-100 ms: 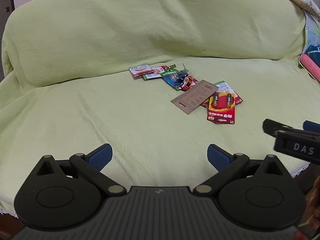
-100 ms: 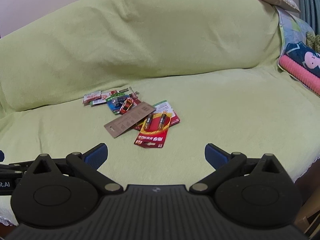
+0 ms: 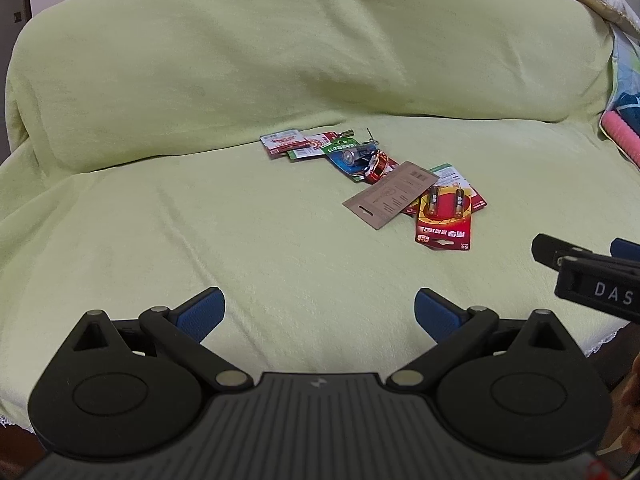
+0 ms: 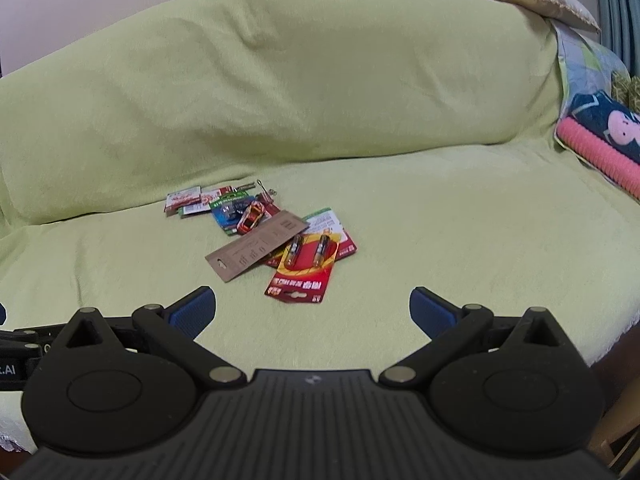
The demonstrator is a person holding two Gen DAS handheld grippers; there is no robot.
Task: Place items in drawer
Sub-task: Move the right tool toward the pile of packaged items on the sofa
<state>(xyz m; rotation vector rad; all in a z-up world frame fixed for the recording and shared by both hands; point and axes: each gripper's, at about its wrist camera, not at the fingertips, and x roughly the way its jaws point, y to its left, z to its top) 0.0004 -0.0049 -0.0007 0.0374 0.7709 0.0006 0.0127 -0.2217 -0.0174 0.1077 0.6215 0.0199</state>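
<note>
Left wrist view shows your left tongs (image 3: pixel 320 312) spread wide and empty over the sofa (image 3: pixel 200 220); the red battery pack (image 3: pixel 444 220) lies ahead, slightly right. Your right tongs (image 4: pixel 312 310) gape wide, the pack (image 4: pixel 302 274) just ahead.

My left gripper (image 3: pixel 319 312) and right gripper (image 4: pixel 310 310) hover side by side, both spread wide, holding nothing.
</note>
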